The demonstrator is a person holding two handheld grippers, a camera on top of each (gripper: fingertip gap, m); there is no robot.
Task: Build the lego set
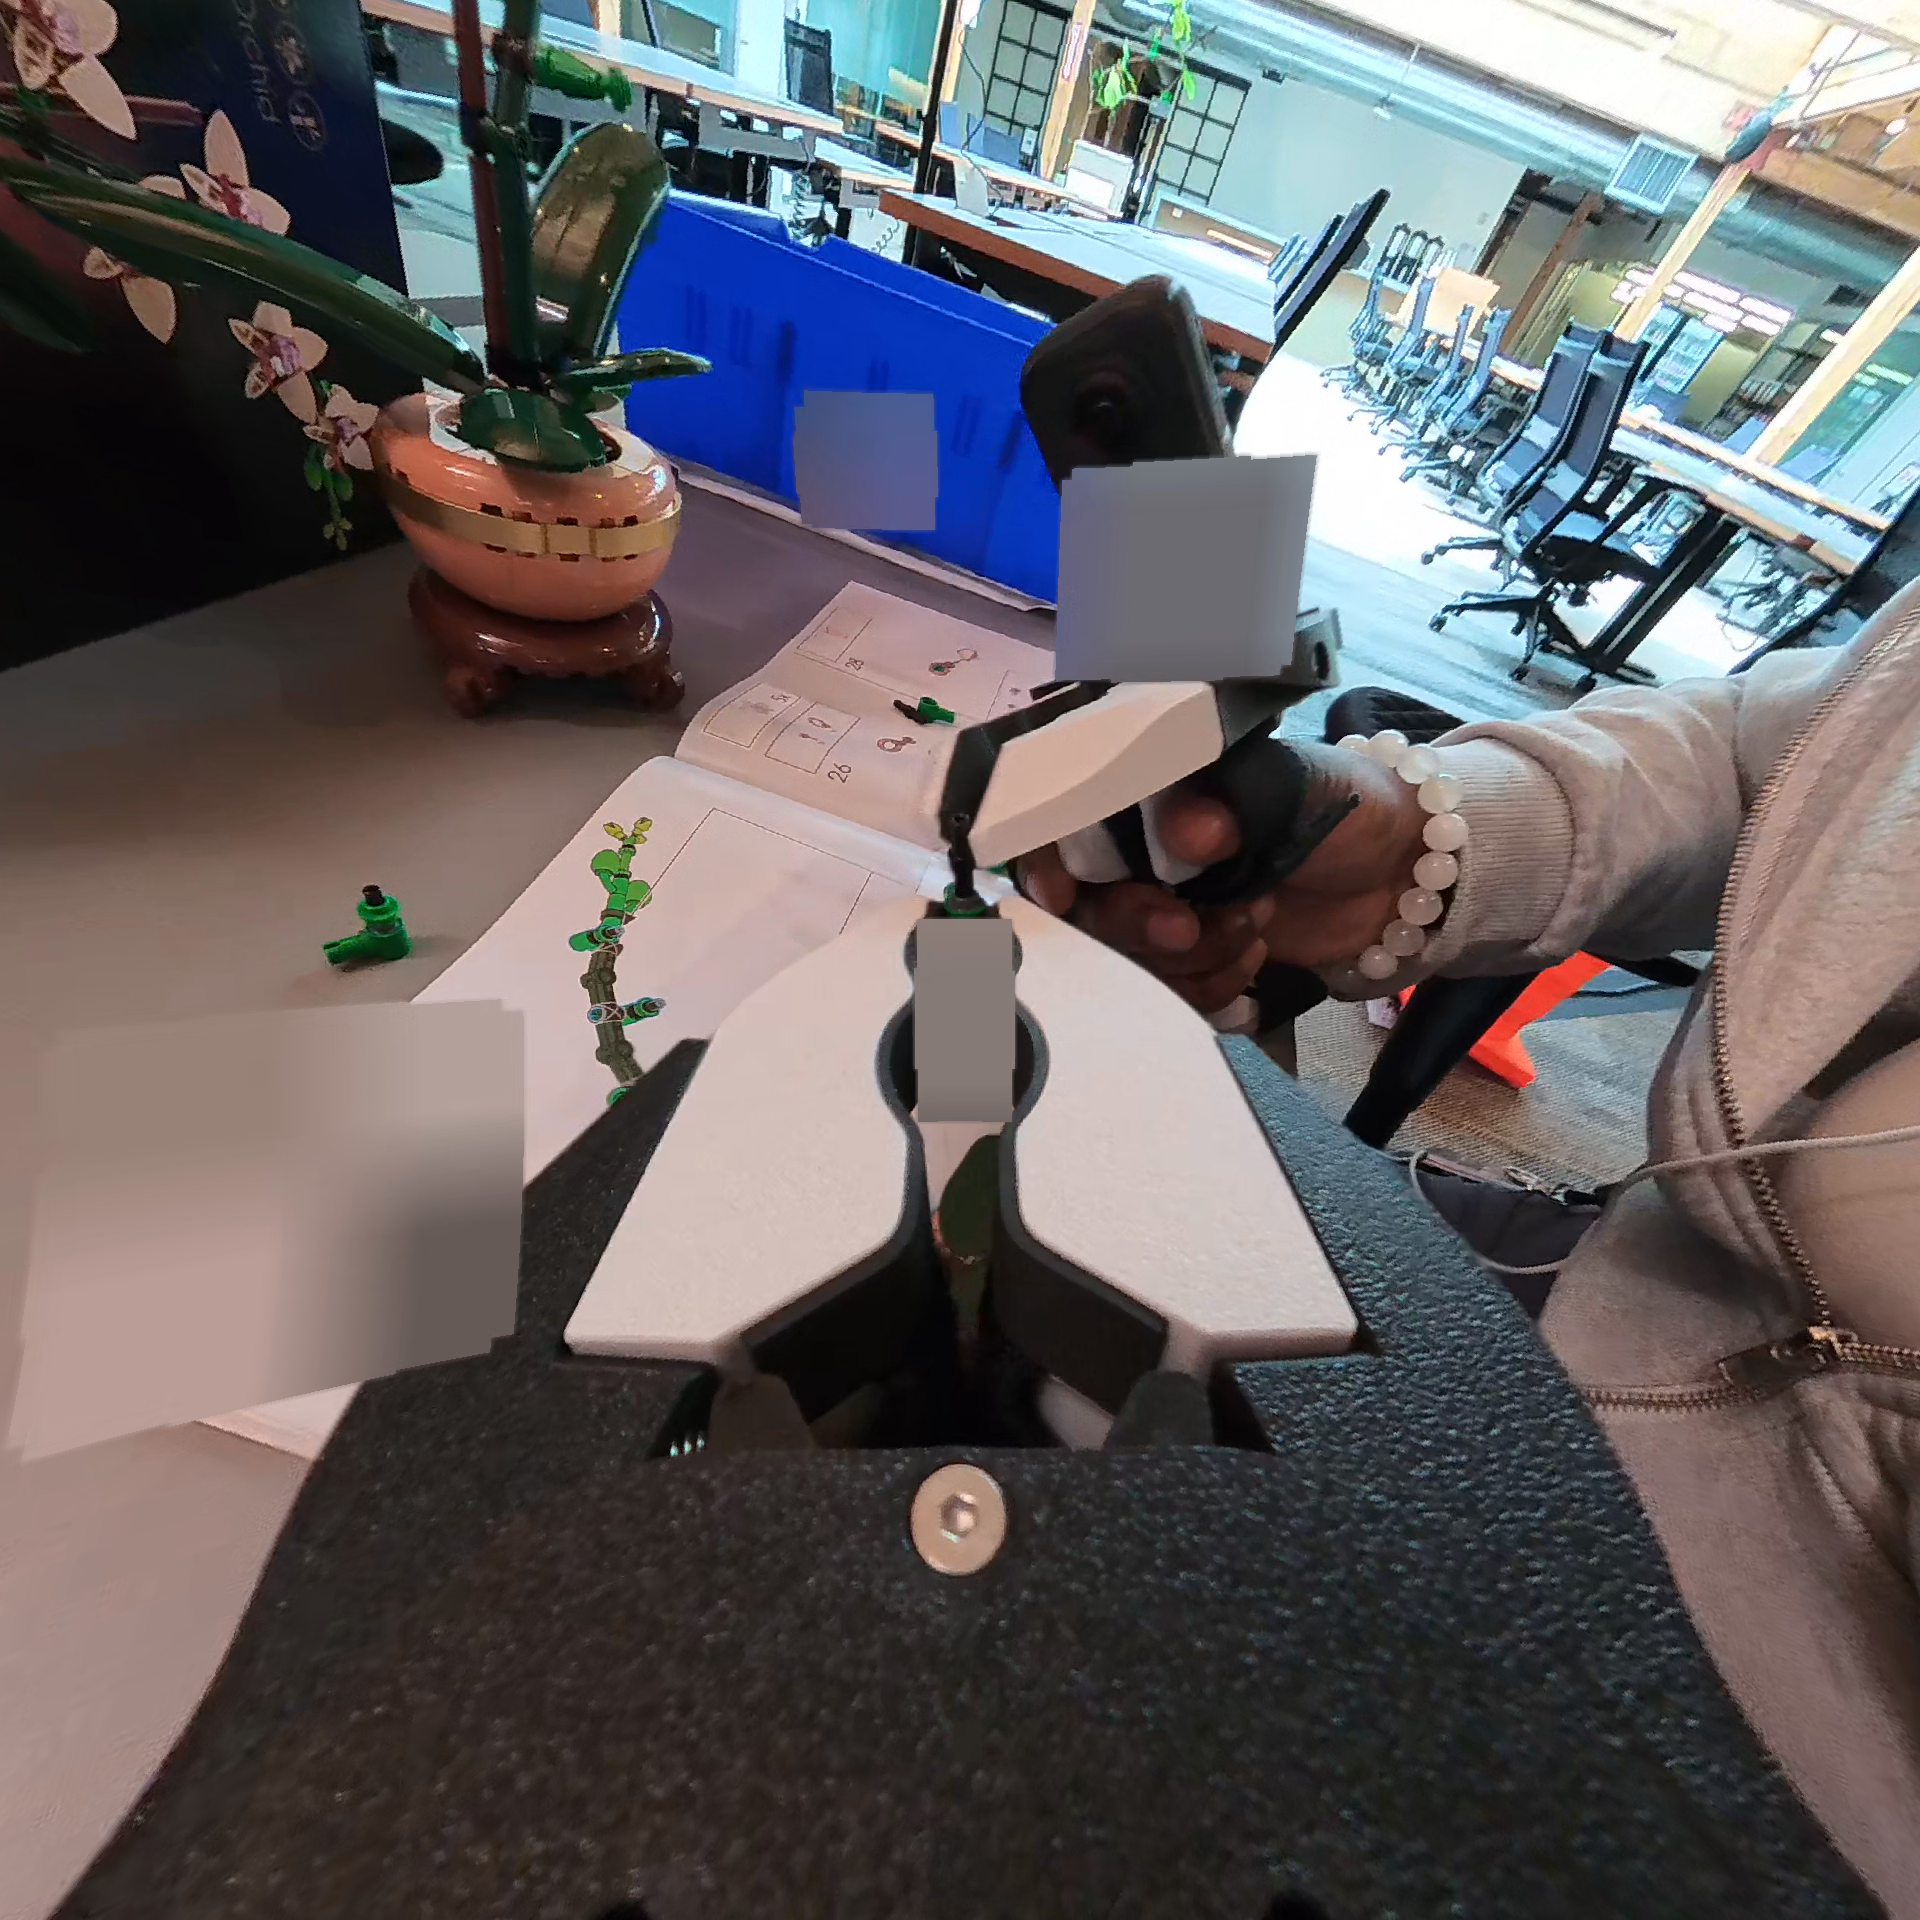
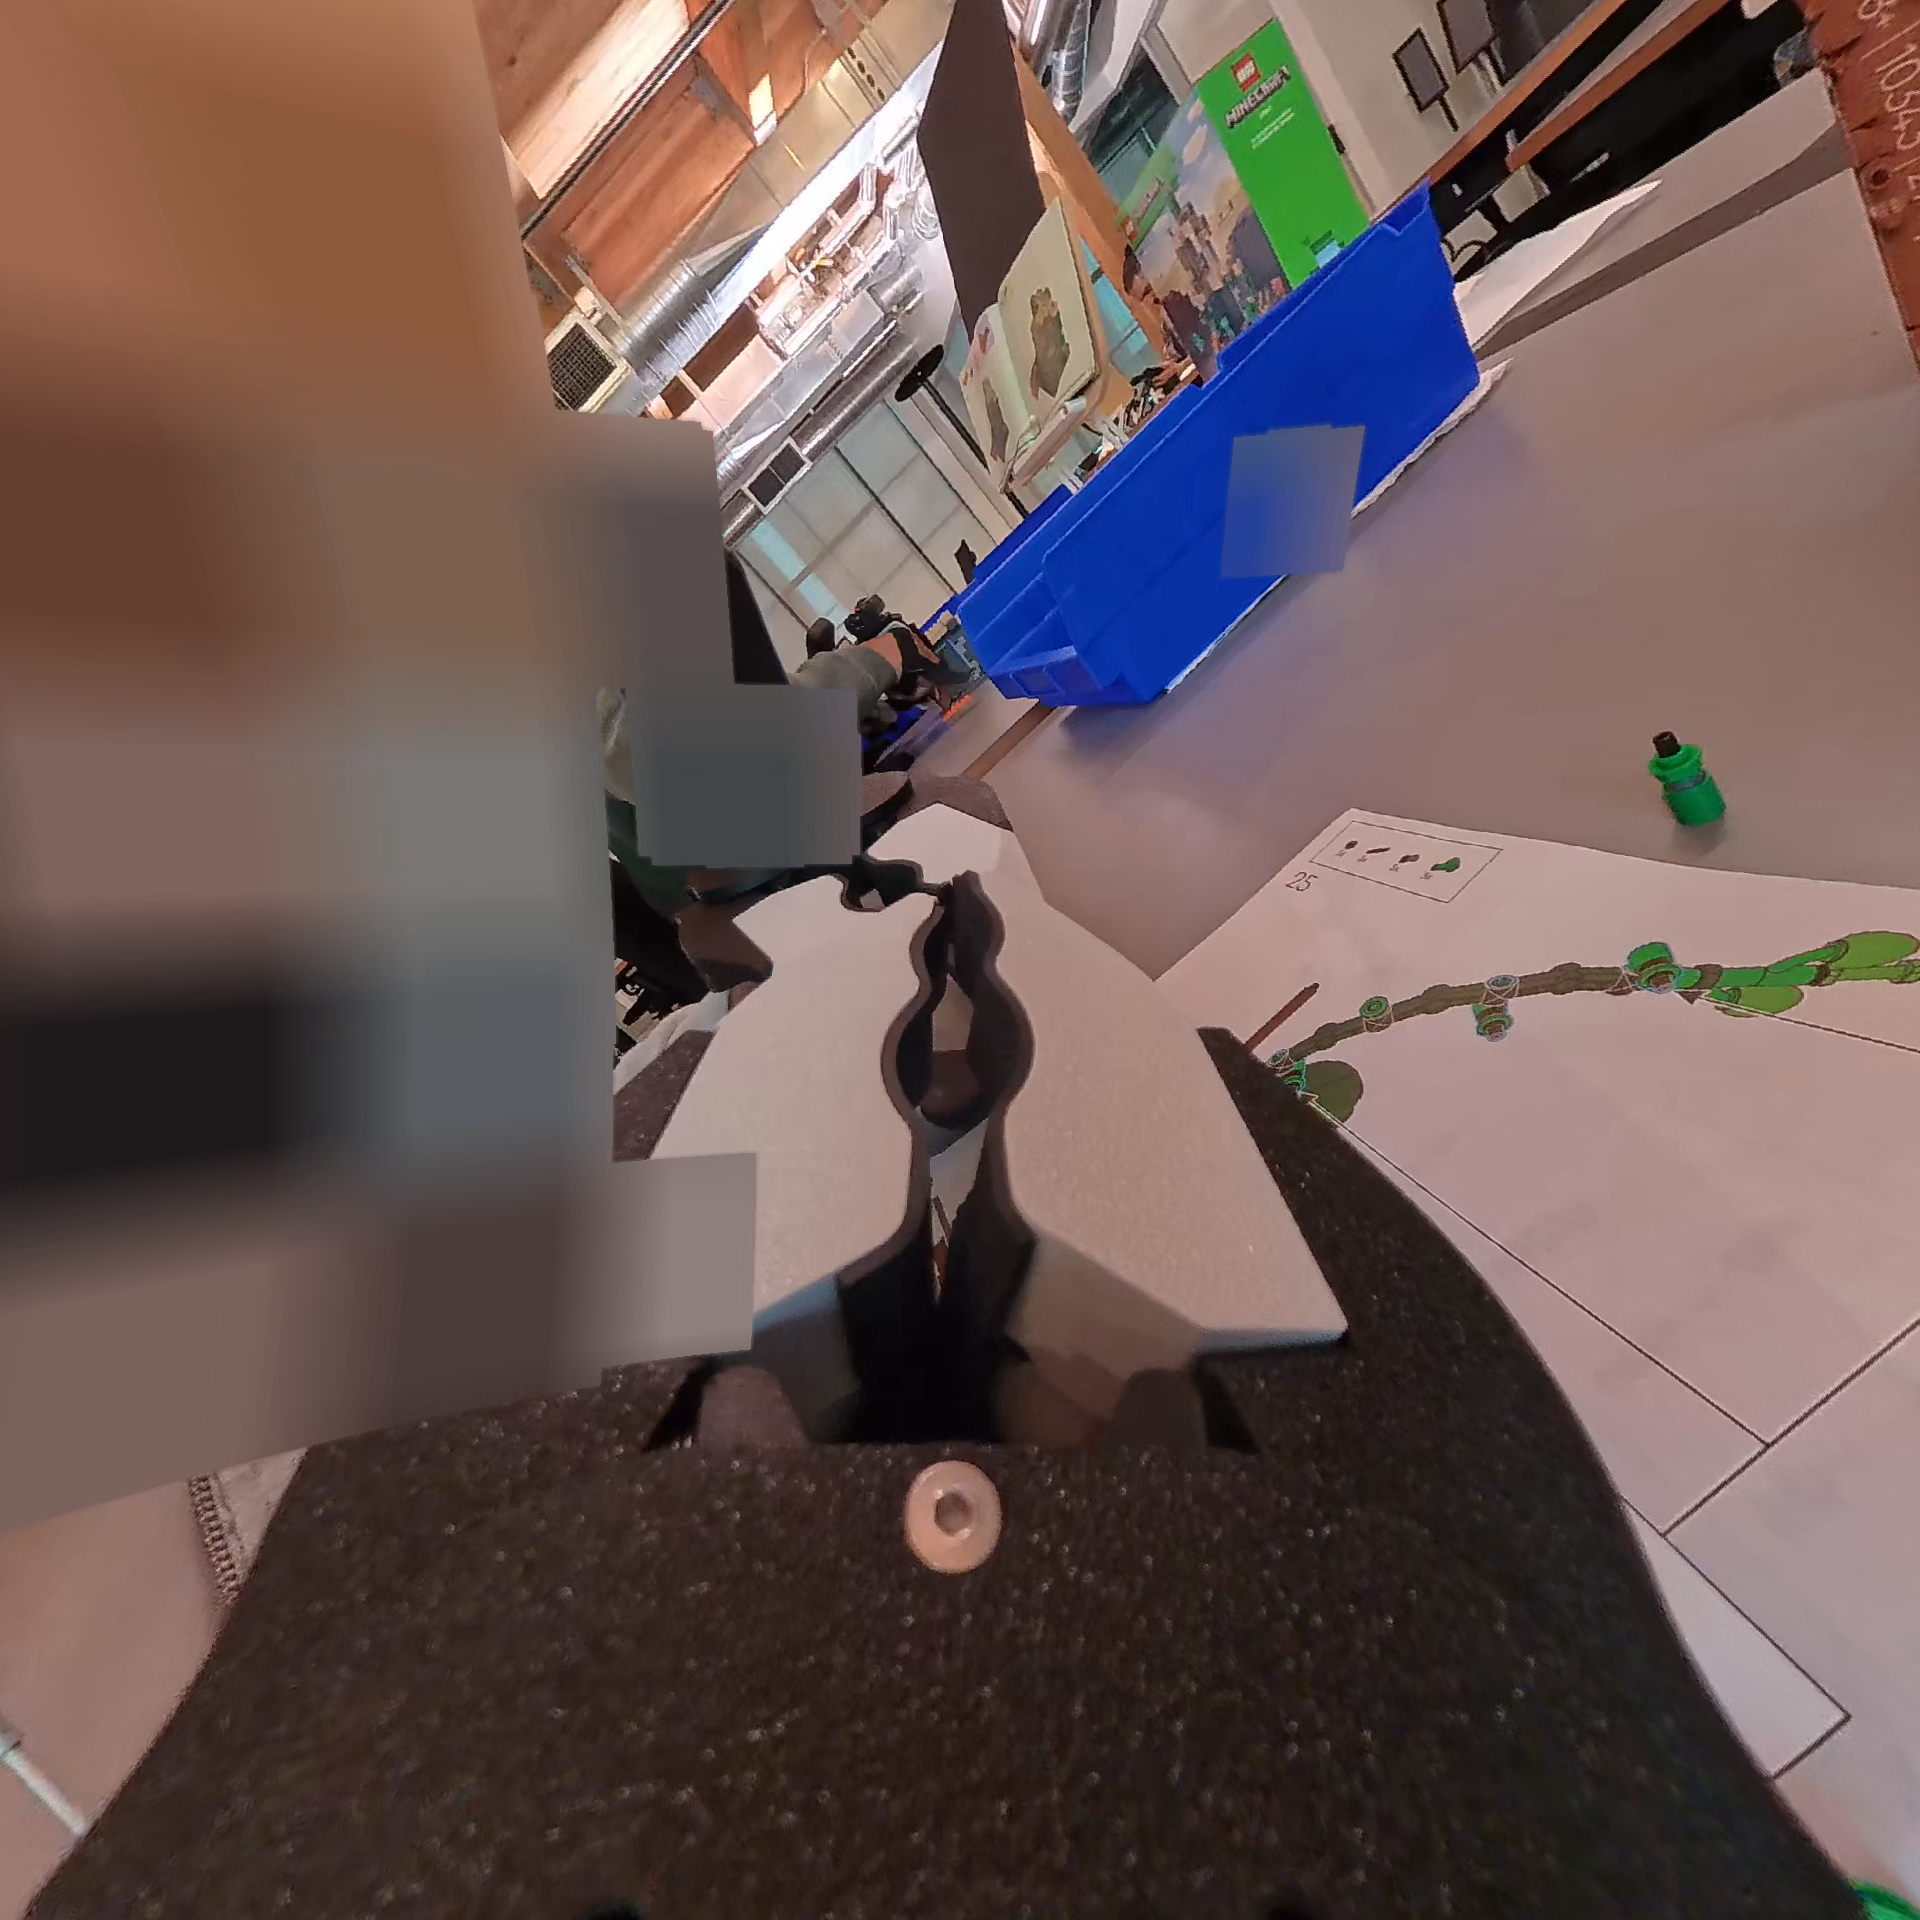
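In the left wrist view my left gripper [image 1: 961,920] is shut on a small green stem piece [image 1: 964,906] that pokes out at its tips. A darker green part of it shows lower between the fingers [image 1: 971,1226]. My right gripper [image 1: 961,826] comes in from the right, held by a hand with a white bead bracelet [image 1: 1423,831]. Its tips pinch a thin black pin [image 1: 962,868] whose lower end meets the green piece. In the right wrist view the right gripper [image 2: 956,899] has its fingertips together; the pin is hidden there.
An open instruction booklet [image 1: 727,883] [image 2: 1558,1143] lies under the grippers. Loose green pieces lie on the grey table [image 1: 369,925] [image 1: 925,710] [image 2: 1685,781]. A brick orchid in a pink pot [image 1: 530,520] stands far left, a blue bin [image 1: 831,343] [image 2: 1247,520] behind. My left and right fingertips are right by each other.
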